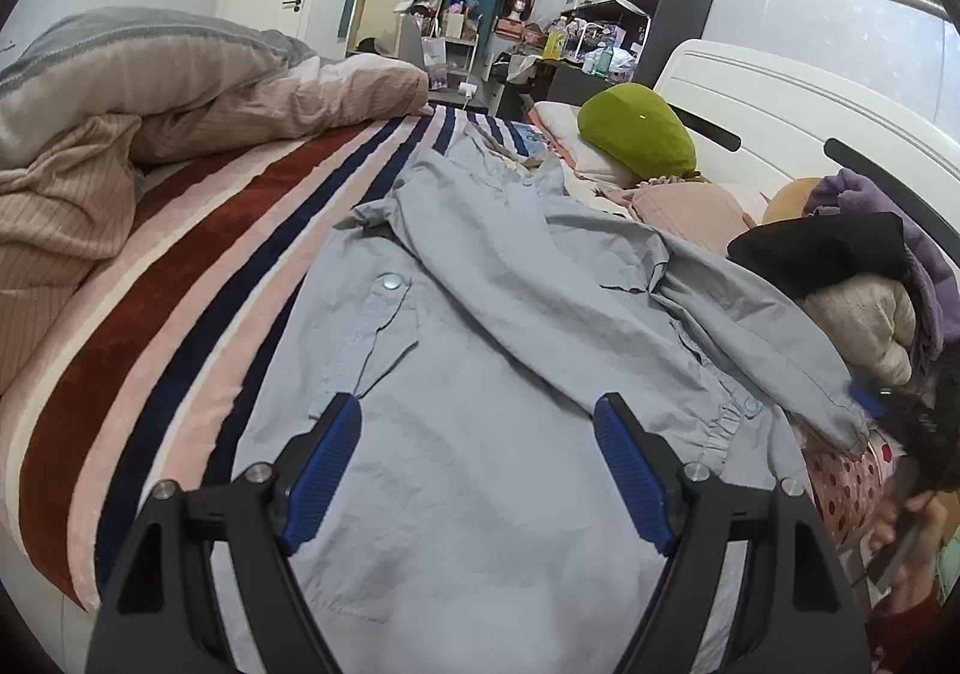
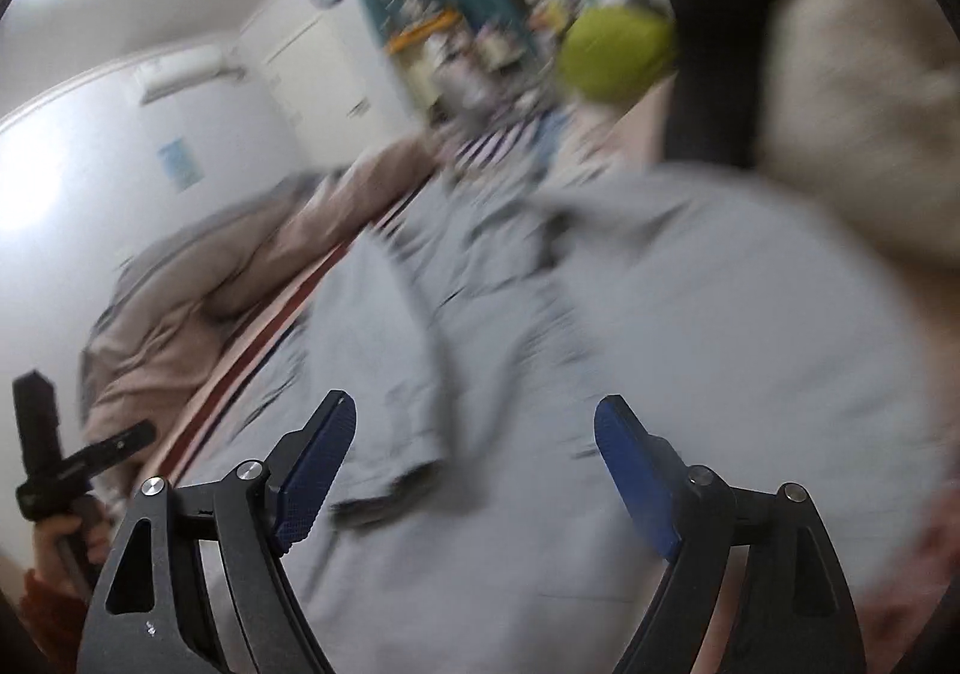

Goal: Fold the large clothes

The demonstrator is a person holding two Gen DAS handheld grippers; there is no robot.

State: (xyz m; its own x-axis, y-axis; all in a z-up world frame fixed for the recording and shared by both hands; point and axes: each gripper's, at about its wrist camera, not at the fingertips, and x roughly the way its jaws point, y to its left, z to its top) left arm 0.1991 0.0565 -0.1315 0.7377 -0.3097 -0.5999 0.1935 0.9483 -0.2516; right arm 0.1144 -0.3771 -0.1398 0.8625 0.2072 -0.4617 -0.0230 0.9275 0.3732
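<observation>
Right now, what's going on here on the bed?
A light blue jacket lies spread on the striped blanket, one sleeve folded across its front. Both tools are open and hold nothing: the left tool hovers over the jacket's lower part, and the right tool is over it too, its view blurred. A clothes pile sits on the jacket's right. The fold is barely begun.
</observation>
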